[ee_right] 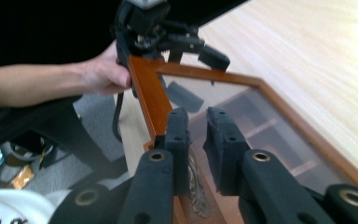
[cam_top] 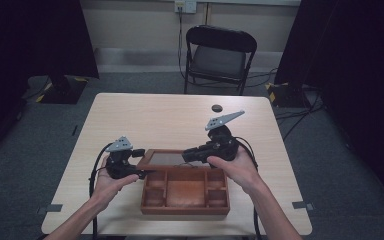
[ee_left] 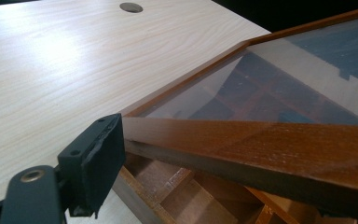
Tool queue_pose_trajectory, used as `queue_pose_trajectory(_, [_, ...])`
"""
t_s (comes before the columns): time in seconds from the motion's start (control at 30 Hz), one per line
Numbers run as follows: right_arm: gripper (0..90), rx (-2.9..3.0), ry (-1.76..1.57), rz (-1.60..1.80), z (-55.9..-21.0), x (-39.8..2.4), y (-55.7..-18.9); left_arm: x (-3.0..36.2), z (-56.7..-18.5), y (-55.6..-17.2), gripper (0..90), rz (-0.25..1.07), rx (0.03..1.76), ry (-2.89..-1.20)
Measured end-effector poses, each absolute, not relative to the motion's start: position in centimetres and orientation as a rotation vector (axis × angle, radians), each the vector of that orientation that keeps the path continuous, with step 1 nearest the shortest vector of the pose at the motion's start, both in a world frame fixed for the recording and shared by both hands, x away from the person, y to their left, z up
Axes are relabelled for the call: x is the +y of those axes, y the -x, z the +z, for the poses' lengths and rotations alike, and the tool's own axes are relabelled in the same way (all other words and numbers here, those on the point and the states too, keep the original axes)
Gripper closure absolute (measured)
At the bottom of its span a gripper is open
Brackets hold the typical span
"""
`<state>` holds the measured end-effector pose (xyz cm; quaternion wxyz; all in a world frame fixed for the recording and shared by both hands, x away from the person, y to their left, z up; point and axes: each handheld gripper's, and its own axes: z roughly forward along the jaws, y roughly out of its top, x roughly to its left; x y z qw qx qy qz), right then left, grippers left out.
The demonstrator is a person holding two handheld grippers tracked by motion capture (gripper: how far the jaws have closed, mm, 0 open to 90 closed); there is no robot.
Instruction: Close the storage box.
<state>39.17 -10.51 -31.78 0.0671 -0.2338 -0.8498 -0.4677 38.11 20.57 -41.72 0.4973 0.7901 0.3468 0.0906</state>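
Note:
A brown wooden box with several compartments sits at the table's near edge. Its glass-paned lid is lifted partly off it. My right gripper comes in from the right. In the right gripper view that gripper is shut on the lid's wooden frame, just above a brass fitting. My left gripper is at the lid's left corner, jaws spread. One finger touches the frame and the other is hidden behind it. From the right gripper view, the left gripper straddles the far corner.
The light wood table has a round dark cable hole at the far side. A black folding chair stands beyond it. Black curtains hang on both sides, and cables lie on the grey floor to the right.

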Motion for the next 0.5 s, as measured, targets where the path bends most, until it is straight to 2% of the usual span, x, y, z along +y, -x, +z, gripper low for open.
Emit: queue_pose_trajectory(0.5, [81.2,-2.516,0.670,-1.304,-33.4,-10.5,-39.2,20.3,-42.2,-37.9,16.5,0.217,0.841,-1.947])
